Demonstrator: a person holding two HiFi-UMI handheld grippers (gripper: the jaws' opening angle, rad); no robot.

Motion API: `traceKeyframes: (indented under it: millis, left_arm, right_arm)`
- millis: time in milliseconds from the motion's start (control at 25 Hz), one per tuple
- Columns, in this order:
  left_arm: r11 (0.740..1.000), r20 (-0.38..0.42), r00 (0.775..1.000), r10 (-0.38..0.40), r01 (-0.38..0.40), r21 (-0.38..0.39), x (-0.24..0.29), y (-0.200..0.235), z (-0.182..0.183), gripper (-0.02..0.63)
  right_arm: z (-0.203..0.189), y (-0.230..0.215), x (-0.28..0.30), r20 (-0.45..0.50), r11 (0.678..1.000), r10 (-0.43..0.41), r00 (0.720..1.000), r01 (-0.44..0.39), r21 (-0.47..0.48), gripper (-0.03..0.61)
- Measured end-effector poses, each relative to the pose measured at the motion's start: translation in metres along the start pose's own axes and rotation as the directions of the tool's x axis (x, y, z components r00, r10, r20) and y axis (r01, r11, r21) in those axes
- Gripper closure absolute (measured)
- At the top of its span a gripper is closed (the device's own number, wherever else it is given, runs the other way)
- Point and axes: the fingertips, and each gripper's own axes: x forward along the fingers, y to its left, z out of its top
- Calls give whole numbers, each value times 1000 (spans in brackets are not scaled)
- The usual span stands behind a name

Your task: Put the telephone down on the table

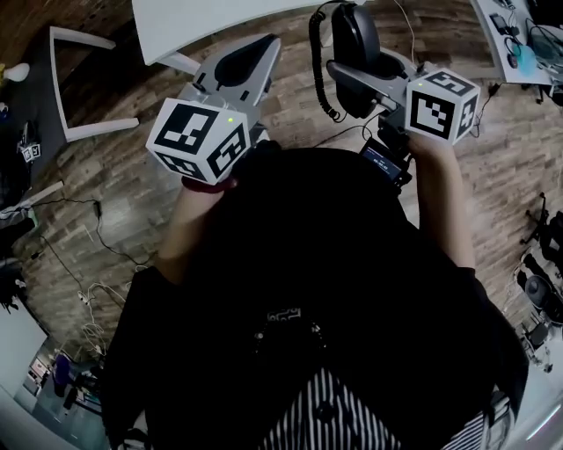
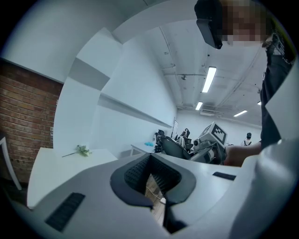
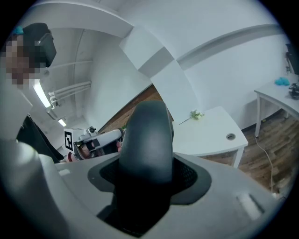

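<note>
A person in a black top holds a gripper in each hand, up in the air over a wooden floor. The right gripper has the telephone. It is a black telephone, the part you hold to your ear. The right jaws are squeezed tight on it, one on each side, and its round dark end sticks out past them. A curly black cord hangs down from the telephone on its left side. The telephone is up in the air and does not touch the counter. The counter is white, and from the head view its edge is a bit to the left of the telephone, at the top of the picture. In the right gripper view the counter shows behind the telephone, with a little flower sprig lying on it and a small round hole near its corner. The left gripper is to the left of the right one, apart from it, with its tips near the edge of the counter. Its jaws are pulled in close together, with only a thin slit between the dark pads. Nothing is between them, and a bit of floor shows through the slit.
</note>
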Motion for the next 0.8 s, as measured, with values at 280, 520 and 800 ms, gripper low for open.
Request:
traceKeyframes:
  millis: [280,520,800]
  left_arm:
    - [998,-5,998,-64,64,4,11,15,5,607]
    - [995,0,995,-96,96,-2,6,56,10,607]
    - [995,13,995,-100,100,17,-2,84,21,607]
  right_arm:
    - [6,-4,8,13,998,-53,998,53,29,304]
    - [22,-2,48,12,996,-86,996,86,28,304]
    - [40,6,73,21,997,-83,996,82,9,304]
